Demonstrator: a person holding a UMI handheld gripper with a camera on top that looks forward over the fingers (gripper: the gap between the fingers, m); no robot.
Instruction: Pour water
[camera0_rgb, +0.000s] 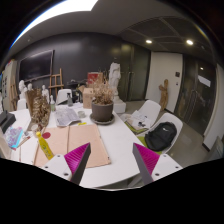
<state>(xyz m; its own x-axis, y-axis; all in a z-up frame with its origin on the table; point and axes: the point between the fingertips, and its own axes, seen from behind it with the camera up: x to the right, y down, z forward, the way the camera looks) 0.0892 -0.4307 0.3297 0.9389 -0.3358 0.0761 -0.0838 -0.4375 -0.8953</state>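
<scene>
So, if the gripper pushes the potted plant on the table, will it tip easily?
Probably not: the potted plant has a wide, low pot, so it likely slides on the table. Its tall dry stems look brittle. The open gripper is far short of it.

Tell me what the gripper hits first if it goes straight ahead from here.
Likely the potted plant. The gripper is open and holds nothing, and the white table ahead of its fingers looks bare up to that pot, though depth is hard to judge.

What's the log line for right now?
gripper: open, empty | above white table | potted plant beyond fingers | pour: not started
</scene>
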